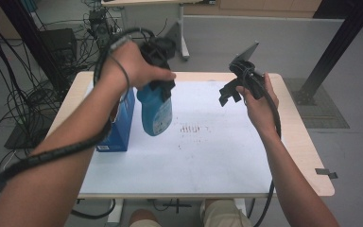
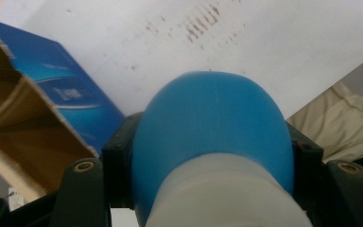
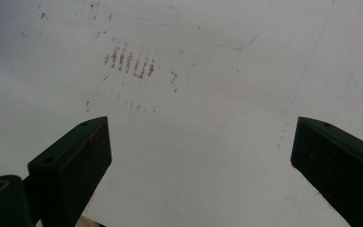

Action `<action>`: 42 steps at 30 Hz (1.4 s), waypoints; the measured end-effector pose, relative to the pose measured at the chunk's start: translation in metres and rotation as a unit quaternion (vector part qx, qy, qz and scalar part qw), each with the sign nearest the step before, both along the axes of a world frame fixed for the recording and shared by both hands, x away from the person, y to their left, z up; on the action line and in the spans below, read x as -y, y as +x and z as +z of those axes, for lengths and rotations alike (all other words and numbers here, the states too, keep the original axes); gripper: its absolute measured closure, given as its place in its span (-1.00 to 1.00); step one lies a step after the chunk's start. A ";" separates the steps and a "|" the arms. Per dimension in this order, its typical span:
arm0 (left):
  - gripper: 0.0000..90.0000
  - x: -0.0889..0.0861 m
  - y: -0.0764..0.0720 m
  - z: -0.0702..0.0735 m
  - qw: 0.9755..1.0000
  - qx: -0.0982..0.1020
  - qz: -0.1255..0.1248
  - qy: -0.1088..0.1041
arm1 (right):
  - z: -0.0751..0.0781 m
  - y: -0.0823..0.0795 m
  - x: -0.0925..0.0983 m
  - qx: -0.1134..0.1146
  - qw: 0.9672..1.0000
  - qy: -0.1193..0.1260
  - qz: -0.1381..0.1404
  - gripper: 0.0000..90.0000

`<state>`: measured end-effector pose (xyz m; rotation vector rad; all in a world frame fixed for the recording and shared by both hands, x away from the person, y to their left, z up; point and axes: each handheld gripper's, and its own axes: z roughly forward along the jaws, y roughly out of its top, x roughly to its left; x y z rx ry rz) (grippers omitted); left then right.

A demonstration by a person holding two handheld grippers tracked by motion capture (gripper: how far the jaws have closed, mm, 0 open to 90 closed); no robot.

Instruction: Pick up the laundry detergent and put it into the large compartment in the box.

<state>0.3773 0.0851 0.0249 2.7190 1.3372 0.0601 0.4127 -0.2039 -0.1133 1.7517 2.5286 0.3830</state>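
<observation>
Blue bottle (image 1: 155, 112) clamped in left gripper (image 1: 163, 87), held above the table (image 1: 208, 156) beside the open blue box (image 1: 121, 123).
The bottle's neck is hidden by the hand in the high view; its base is cut off in the left gripper view. The right gripper (image 1: 228, 94) is held over the table, jaws apart, nothing between.

Bottle (image 1: 156, 111) right of box (image 1: 120, 124) (both over table (image 1: 208, 156)).

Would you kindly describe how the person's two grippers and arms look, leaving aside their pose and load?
Both grippers are black. The left gripper trails a thick black spiral-wrapped cable along the forearm. The right gripper has blocky black jaws with flat pads, brass-coloured screw fittings at the base, a grey three-cornered plate on top and a black cable down the arm. The forearms are bare, with no sleeves; a thin dark band circles the left wrist.
</observation>
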 end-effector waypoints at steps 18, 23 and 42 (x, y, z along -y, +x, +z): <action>-0.16 -0.059 0.027 0.105 0.984 0.037 0.174 0.004 | 0.007 -0.004 -0.007 0.005 1.000 -0.007 0.007 -0.88; -0.16 -0.084 0.033 0.108 0.975 0.037 0.218 -0.001 | 0.004 -0.002 -0.010 0.001 1.000 -0.011 0.007 -0.88; -0.16 -0.160 0.036 0.062 0.931 0.034 0.362 -0.008 | -0.005 0.000 -0.016 -0.004 1.000 -0.022 0.011 -0.88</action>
